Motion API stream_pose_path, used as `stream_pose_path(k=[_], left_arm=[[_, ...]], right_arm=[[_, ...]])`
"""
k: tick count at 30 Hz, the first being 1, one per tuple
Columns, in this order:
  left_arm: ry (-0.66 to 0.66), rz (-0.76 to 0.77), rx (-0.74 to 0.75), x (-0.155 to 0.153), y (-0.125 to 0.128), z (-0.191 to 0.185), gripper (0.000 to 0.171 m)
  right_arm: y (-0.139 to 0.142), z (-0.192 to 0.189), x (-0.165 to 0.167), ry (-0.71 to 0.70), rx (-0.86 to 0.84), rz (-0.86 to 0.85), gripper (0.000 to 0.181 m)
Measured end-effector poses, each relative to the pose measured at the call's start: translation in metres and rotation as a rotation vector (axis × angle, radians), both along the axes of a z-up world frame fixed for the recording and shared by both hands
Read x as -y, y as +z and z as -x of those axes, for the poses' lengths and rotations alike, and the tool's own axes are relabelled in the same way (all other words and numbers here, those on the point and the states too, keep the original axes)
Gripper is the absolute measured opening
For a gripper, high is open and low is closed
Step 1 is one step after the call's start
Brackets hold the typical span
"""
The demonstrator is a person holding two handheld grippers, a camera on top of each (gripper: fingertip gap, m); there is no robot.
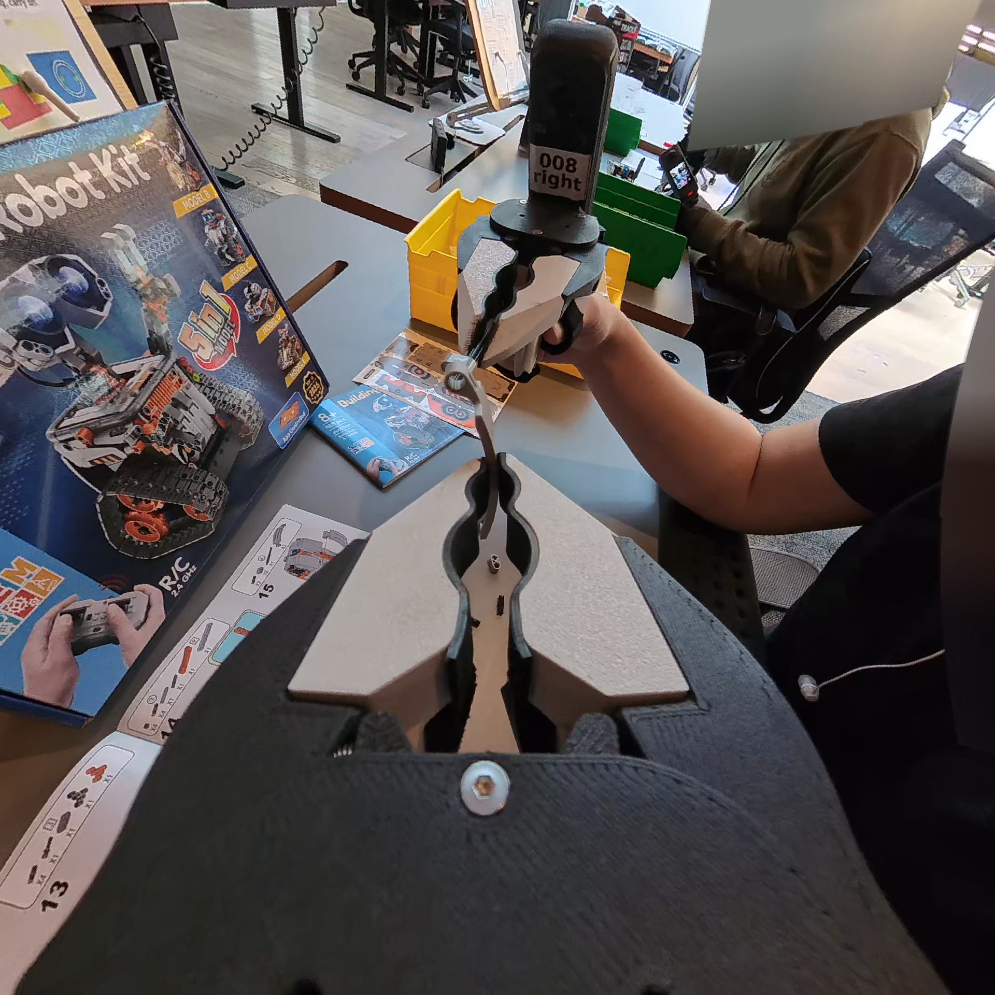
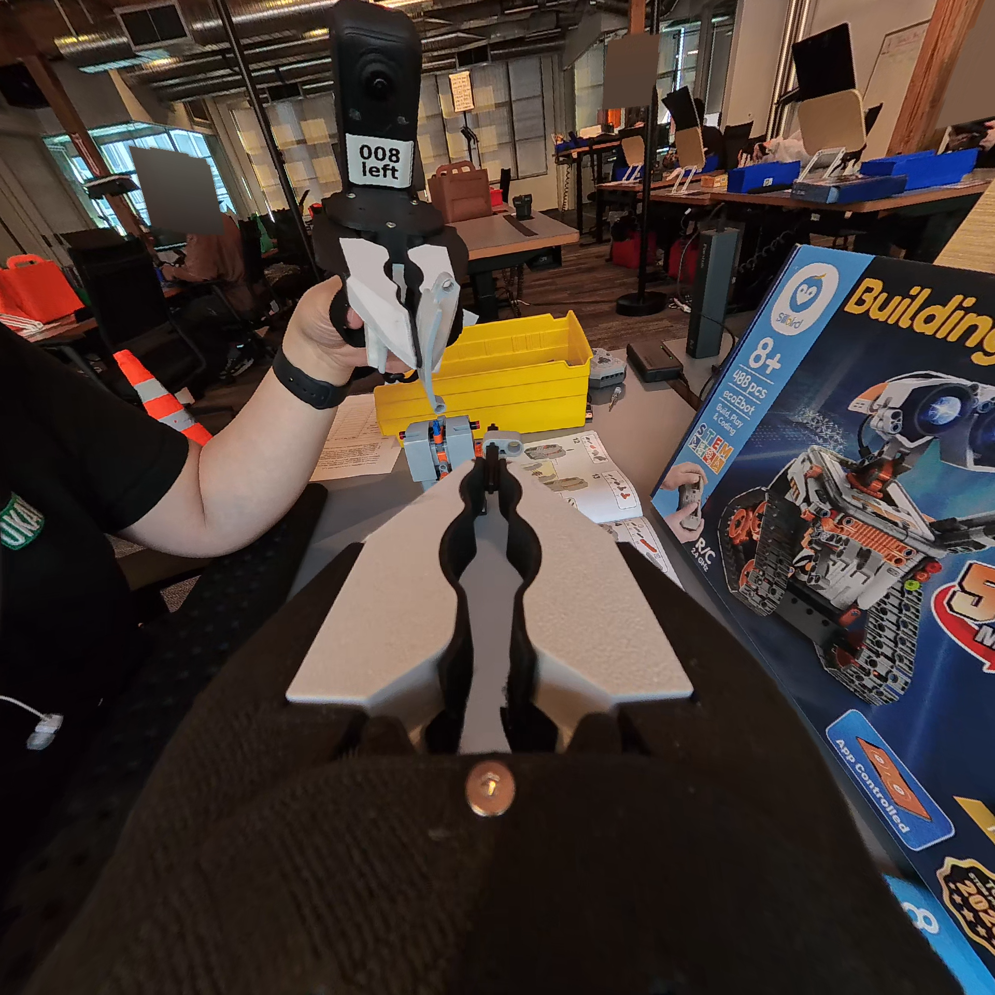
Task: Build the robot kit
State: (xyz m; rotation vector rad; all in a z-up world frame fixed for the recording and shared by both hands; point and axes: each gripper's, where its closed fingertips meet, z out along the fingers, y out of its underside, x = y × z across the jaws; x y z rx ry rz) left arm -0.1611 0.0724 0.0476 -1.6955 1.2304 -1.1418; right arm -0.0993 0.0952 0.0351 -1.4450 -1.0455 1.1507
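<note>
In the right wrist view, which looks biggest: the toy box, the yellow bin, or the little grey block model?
1. Toy box, though it is nearest the camera.
2. Yellow bin.
3. Grey block model.

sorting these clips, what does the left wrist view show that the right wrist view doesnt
Only the left wrist view: a blue booklet, a sticker sheet and green bins.

Only the right wrist view: a small grey block assembly on the table and an orange cone.

Both: the left gripper shut on a curved grey piece, the right gripper shut on a small grey connector, the yellow bin, the kit box and the open instruction sheet.
</note>
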Motion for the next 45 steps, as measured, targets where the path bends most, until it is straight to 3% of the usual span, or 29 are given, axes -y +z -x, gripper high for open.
stream_pose_path(k=[35, 45], left_arm=[[0.008, 0.010, -0.041, -0.001, -0.007, -0.001, 0.000], [-0.060, -0.021, -0.063, 0.012, -0.010, -0.012, 0.000]], right_arm=[[0.006, 0.004, 0.011, 0.047, -0.013, -0.071, 0.001], [0.016, 0.009, 0.031, 0.127, -0.051, -0.202, 0.002]])
